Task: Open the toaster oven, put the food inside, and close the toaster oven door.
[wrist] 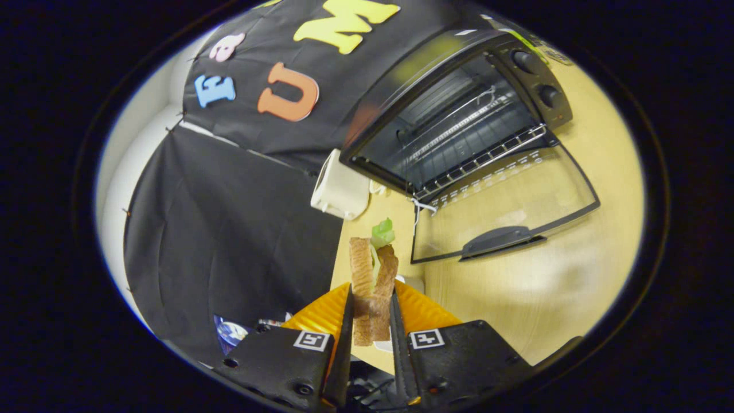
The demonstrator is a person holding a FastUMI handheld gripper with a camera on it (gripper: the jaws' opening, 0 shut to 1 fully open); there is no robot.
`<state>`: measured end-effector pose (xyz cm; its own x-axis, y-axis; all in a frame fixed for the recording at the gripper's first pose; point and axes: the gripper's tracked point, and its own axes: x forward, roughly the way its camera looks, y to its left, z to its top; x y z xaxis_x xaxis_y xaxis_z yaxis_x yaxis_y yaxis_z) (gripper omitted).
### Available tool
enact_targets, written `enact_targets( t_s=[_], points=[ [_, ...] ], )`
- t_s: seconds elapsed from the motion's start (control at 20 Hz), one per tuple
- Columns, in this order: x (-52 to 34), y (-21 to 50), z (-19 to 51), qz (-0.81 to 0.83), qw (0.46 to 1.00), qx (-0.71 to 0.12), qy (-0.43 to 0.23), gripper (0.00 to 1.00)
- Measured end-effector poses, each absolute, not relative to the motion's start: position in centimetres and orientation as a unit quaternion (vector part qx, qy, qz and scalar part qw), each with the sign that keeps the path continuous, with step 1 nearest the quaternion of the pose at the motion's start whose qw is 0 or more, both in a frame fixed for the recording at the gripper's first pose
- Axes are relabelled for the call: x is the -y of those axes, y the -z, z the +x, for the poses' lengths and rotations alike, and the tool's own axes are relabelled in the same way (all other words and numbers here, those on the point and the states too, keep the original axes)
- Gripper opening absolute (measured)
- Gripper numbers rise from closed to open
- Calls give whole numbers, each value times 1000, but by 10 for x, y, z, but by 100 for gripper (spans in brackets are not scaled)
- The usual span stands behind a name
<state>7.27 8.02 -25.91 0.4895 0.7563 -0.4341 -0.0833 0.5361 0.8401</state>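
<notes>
Item: hand-held gripper [371,312], fingers closed narrow on a sandwich [373,281], one finger pressing each bread face. The sandwich stands on edge between the fingers, its two toasted slices running forward past the tips and a leaf of green lettuce [383,232] showing at the far end; held this way, the load is slim and clamped flat against both slices, which probably suits sliding it through the oven mouth without spilling the filling. Item: orange plate [424,312], ridged, lying just under and behind the fingers on the desk; likely the sandwich's resting place. Item: toaster oven [459,123], black, well beyond the fingers, seen tilted because the gripper is rolled. Its glass door [504,201] is dropped fully open and lies flat toward the gripper, handle [499,240] at the near edge, so the opening step appears done and the wire rack [487,158] inside is bare and reachable. Two control knobs [536,77] sit on the panel beside the cavity. Item: small white boxy appliance [339,186], just beside the oven. Surface: pale wood-grain desk [550,298], smooth, lit evenly. Room: booth hung with black cloth [229,241] behind the desk, a white wall [129,172] past the cloth's edge. Status, as judged: food lifted, insertion and door closing outstanding.
</notes>
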Motion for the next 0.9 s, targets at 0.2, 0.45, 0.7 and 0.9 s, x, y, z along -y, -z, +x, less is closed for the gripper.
enact_targets(
  t_s=[0.2,0.45,0.7,0.9],
  points=[
    [-46,235,111,487,759,-350,-254,37],
    [3,239,162,552,775,-255,-174,37],
    [-3,271,209,576,769,-245,-131,37],
    [-9,284,253,594,767,-215,-109,37]
  ],
)
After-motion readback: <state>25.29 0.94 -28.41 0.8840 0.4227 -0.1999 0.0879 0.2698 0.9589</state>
